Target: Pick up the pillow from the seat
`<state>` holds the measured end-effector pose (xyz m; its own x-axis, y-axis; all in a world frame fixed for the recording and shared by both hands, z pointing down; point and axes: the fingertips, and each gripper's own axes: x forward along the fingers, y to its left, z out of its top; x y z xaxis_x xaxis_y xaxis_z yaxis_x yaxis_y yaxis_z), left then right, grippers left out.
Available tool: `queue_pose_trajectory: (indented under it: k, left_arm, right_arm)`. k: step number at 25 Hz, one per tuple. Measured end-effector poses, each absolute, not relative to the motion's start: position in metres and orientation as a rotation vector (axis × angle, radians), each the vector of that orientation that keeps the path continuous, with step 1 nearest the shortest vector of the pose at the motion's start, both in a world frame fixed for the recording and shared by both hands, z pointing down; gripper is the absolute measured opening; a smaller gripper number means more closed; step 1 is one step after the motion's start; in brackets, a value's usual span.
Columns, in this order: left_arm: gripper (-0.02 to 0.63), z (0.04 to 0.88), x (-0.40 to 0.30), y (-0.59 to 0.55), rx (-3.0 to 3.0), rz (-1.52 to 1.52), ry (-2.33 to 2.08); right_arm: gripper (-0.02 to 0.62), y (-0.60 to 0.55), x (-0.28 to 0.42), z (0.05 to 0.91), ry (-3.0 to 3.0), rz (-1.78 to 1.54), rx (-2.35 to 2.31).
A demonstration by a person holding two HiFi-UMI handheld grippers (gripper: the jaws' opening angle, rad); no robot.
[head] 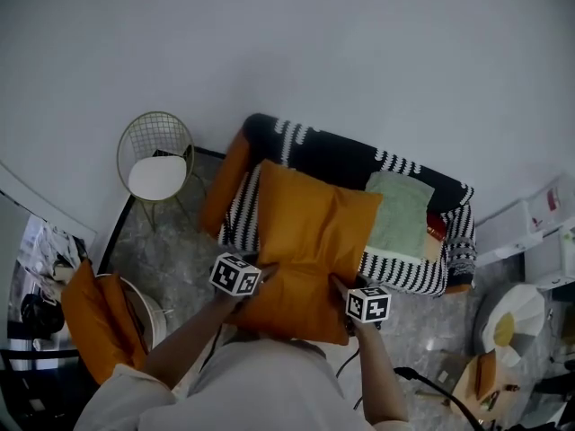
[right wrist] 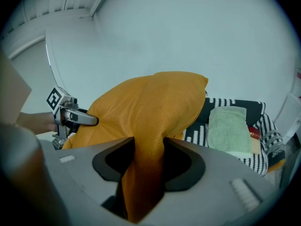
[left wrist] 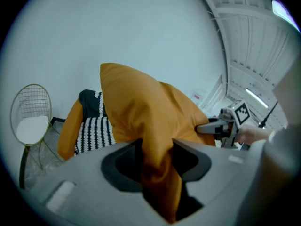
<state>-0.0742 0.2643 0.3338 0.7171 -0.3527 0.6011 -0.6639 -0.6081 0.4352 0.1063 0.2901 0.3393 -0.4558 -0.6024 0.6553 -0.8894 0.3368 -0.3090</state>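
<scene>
An orange pillow (head: pixel 301 241) hangs lifted in front of the striped black-and-white seat (head: pixel 409 272), held by its near edge. My left gripper (head: pixel 254 281) is shut on the pillow's near left corner, with orange fabric (left wrist: pixel 157 173) pinched between its jaws. My right gripper (head: pixel 346 299) is shut on the near right corner, and the cloth (right wrist: pixel 143 173) bunches between its jaws. In the left gripper view the right gripper (left wrist: pixel 221 126) shows beyond the pillow (left wrist: pixel 141 112). In the right gripper view the left gripper (right wrist: pixel 70 117) shows at the left of the pillow (right wrist: pixel 146 109).
A green cushion (head: pixel 400 214) lies on the seat's right half, a second orange pillow (head: pixel 225 182) leans at its left arm. A wire chair with a white pad (head: pixel 157 173) stands to the left. More orange cushions (head: pixel 94 317) sit at the lower left; clutter fills the right floor.
</scene>
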Motion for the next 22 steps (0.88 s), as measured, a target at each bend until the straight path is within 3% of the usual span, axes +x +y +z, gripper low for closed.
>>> queue_pose_trajectory:
  k: [22]
  left_arm:
    - [0.175,0.339,-0.087,0.255,2.266,0.606,-0.757]
  right_arm:
    - [0.196,0.283,0.094,0.345,-2.161,0.902,1.340]
